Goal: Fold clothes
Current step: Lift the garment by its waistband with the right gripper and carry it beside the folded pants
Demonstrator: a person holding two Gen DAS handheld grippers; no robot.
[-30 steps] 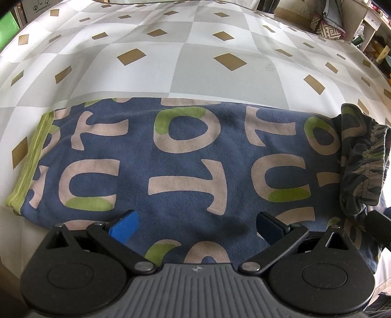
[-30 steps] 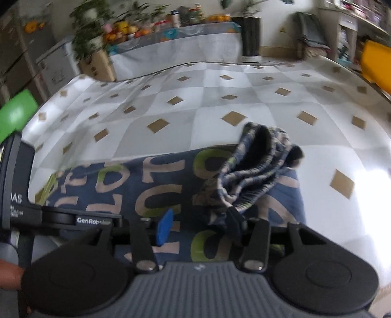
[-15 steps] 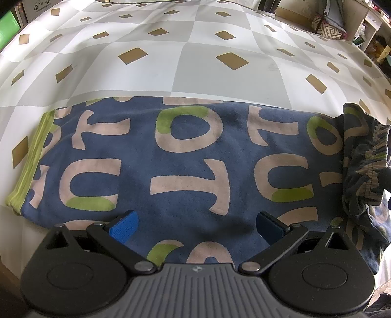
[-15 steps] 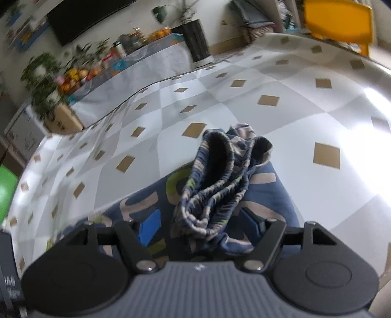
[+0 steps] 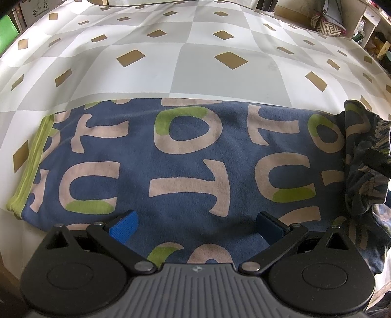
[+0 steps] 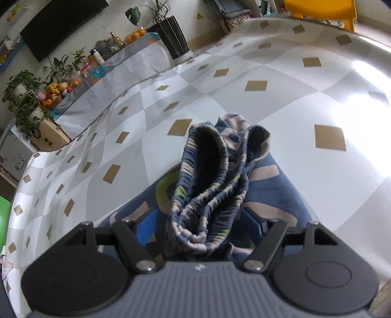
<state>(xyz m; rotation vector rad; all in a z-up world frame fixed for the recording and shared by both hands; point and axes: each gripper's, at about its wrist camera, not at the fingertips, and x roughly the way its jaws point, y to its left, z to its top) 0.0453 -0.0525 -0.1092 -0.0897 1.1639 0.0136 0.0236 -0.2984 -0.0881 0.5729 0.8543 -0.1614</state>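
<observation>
Blue trousers (image 5: 190, 156) printed with beige and green letters lie flat along the table's near edge, their green hem (image 5: 29, 166) at the left. My left gripper (image 5: 196, 226) hovers open and empty over their near side. The elastic waistband (image 6: 210, 188) is bunched and raised at the right end; it also shows in the left wrist view (image 5: 364, 159). My right gripper (image 6: 199, 228) has its jaws wide on either side of the bunched waistband. Whether the pads (image 6: 253, 223) touch the cloth is unclear.
The table (image 5: 195, 56) wears a grey and white checked cloth with tan diamonds. A counter with fruit, bottles and plants (image 6: 73, 73) stands beyond the far edge. A yellow chair (image 6: 320, 8) is at the back right. A green object (image 5: 7, 31) is at the left.
My right gripper has tilted and moved in on the waistband, which now stands taller between its jaws. The jaws have spread wider. My left gripper has stayed put.
</observation>
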